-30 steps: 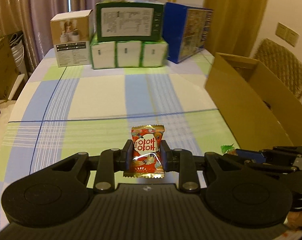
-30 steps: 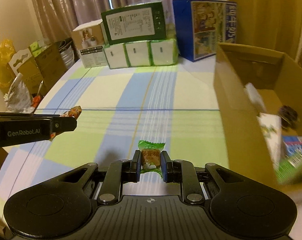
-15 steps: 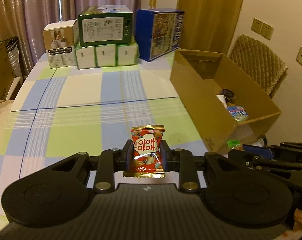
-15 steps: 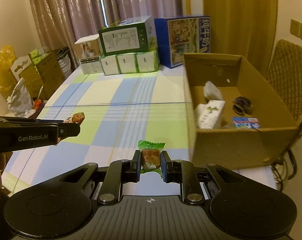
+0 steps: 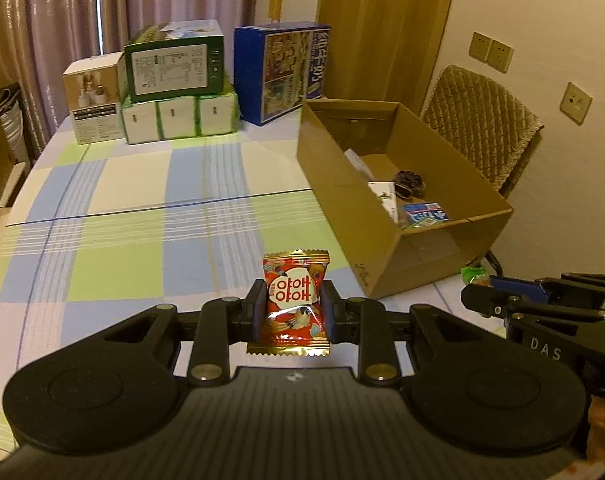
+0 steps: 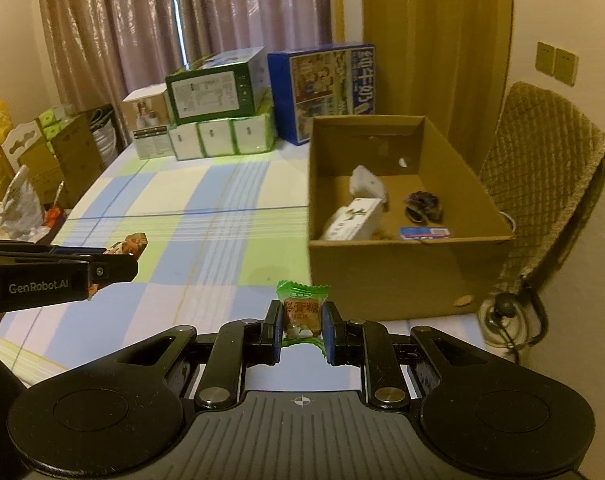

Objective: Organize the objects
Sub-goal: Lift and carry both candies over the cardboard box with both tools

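Nearest, in the left wrist view: left gripper [image 5: 295, 311] pinching a red candy packet [image 5: 292, 302] between its fingers, above the near edge of the checked tablecloth [image 5: 142, 200]. Packet upright, long axis vertical, printed face toward the camera, crimped gold edges at top and bottom. In the right wrist view: right gripper [image 6: 302, 328] clamped on a green candy packet [image 6: 301, 312], also upright, green crimped end pointing up, held in the air just before the near wall of the cardboard box [image 6: 382, 280]. Farther right on the table: that box, open on top, long axis running near to far, holding a white carton [image 6: 354, 220], a blue packet [image 6: 424, 233] and a dark object. Farthest, at the table's back edge: stacked green boxes [image 5: 174, 64], a white box [image 5: 94, 96] left of them, a blue box [image 5: 282, 68] right.
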